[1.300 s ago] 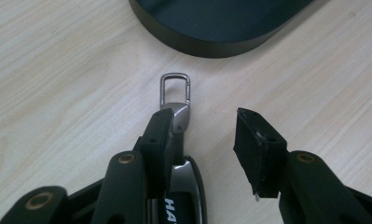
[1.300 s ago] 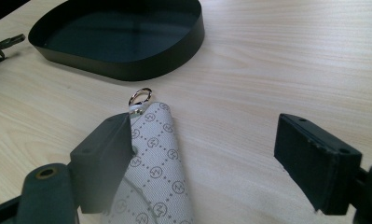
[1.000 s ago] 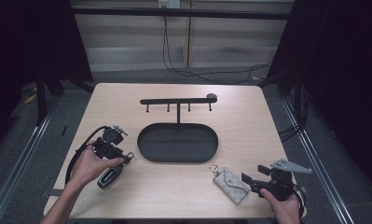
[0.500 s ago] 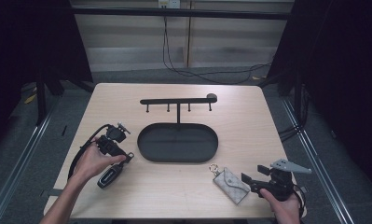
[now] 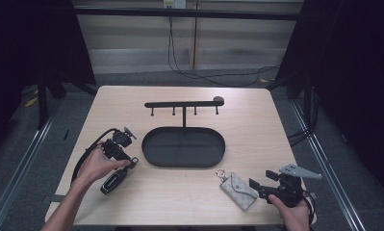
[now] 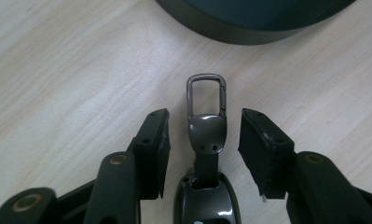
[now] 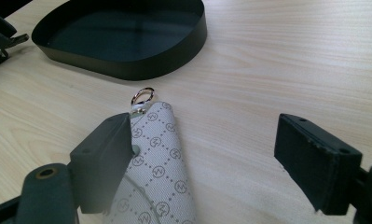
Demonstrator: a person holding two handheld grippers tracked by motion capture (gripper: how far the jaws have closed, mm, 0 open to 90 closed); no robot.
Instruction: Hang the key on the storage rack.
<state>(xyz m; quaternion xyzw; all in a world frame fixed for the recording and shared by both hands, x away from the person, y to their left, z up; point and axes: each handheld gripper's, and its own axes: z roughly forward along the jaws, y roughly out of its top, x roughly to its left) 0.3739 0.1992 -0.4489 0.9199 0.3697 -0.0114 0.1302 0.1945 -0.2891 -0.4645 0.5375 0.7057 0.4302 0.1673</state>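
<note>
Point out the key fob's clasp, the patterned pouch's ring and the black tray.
clasp (image 6: 206, 94), left gripper view, its metal loop.
ring (image 7: 142, 95), right gripper view, its rim.
black tray (image 5: 220, 143), high view, its right wall.

Light wood-grain bench (image 5: 257, 125). Lying directly on it — dark oval tray (image 5: 153, 156) at centre with hook rack (image 5: 184, 104) behind; black key fob (image 5: 113, 181) front left; grey patterned key pouch (image 5: 238, 190) front right, clear of the tray.
</note>
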